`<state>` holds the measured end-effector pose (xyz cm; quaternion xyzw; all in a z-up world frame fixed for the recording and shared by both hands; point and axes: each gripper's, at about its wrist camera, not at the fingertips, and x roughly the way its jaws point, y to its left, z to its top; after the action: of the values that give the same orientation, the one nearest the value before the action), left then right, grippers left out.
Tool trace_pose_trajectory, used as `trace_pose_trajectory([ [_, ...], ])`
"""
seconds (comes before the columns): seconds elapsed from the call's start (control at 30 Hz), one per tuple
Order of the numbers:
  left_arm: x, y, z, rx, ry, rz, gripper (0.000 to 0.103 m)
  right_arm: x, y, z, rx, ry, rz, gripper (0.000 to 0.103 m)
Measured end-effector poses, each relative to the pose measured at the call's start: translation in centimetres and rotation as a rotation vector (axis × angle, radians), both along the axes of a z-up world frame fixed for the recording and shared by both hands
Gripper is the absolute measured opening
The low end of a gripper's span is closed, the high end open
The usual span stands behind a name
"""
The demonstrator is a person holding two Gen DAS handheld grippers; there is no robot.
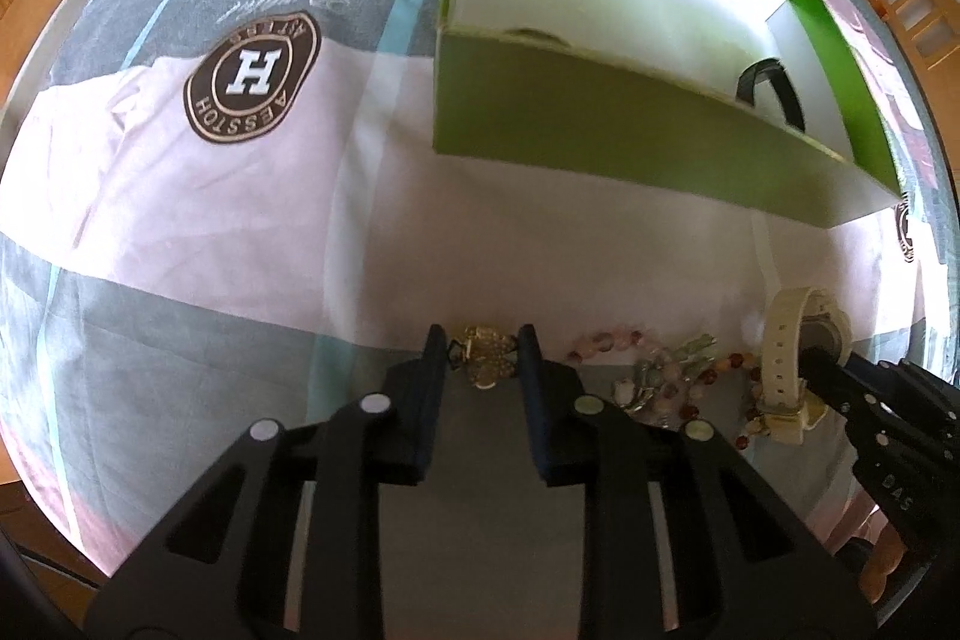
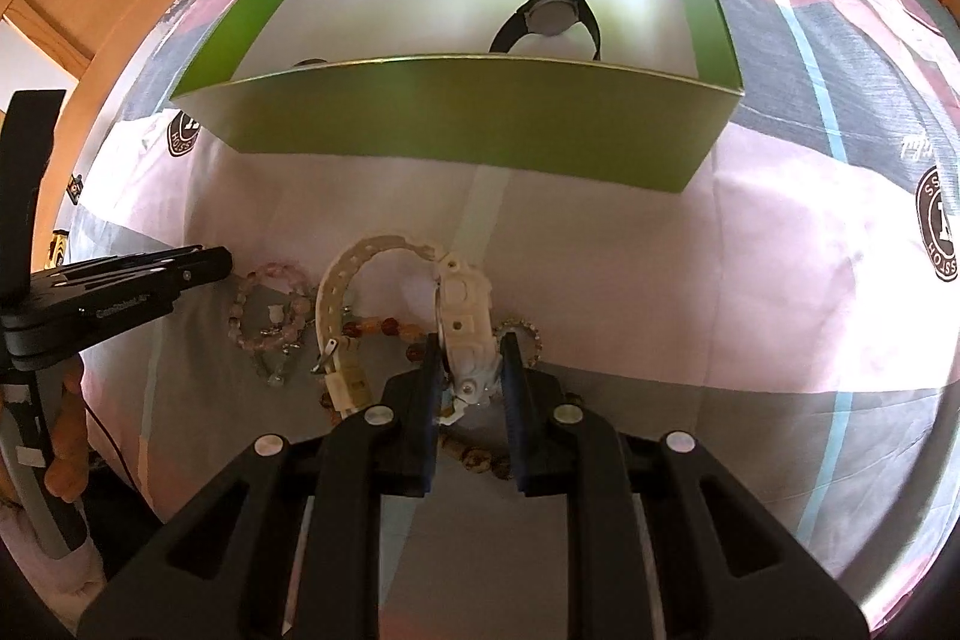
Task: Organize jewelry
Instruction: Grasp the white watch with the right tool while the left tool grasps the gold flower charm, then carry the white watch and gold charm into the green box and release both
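Observation:
My right gripper (image 2: 469, 358) is shut on the case of a white watch (image 2: 465, 322), whose strap curls to the left over the bedsheet. In the left wrist view the same white watch (image 1: 786, 358) sits at the right with the right gripper (image 1: 813, 367) on it. A small gold ornament (image 1: 483, 361) fills the gap between the pads of my left gripper (image 1: 482, 352), which press on both its sides. Pink (image 2: 270, 304) and amber (image 2: 384, 325) bead bracelets lie between the two grippers. A black watch (image 2: 552, 16) lies inside the green box (image 2: 468, 124).
The green box (image 1: 600, 124) stands open just beyond the jewelry, its near wall facing me. Everything rests on a bedsheet with round H logos (image 1: 252, 76). More beads (image 2: 474, 457) lie under the right gripper. The left gripper (image 2: 204, 265) reaches in from the left edge.

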<state>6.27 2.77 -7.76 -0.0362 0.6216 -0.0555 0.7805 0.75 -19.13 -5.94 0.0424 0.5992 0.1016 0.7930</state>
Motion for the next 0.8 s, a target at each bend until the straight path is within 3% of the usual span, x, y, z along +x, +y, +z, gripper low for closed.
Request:
trace_pose_trajectory([
  [0.33, -0.3, -0.1, 3.9, -0.073, -0.139, 0.000, 0.024, -0.1, -0.6, 1.3, 0.029, -0.063, -0.002, 0.019],
  [0.43, -0.1, -0.1, 5.3, -0.114, -0.192, -0.005, 0.024, -0.1, -0.9, 2.5, 0.058, -0.117, -0.005, 0.019],
  [0.63, 1.6, -0.7, 6.7, -0.173, -0.225, 0.018, 0.024, 0.5, -2.2, 5.0, 0.115, -0.230, -0.052, 0.019],
  [0.8, 3.2, -1.2, 7.8, -0.189, -0.273, 0.045, 0.024, 2.1, -3.0, 6.2, 0.142, -0.324, -0.108, 0.019],
])
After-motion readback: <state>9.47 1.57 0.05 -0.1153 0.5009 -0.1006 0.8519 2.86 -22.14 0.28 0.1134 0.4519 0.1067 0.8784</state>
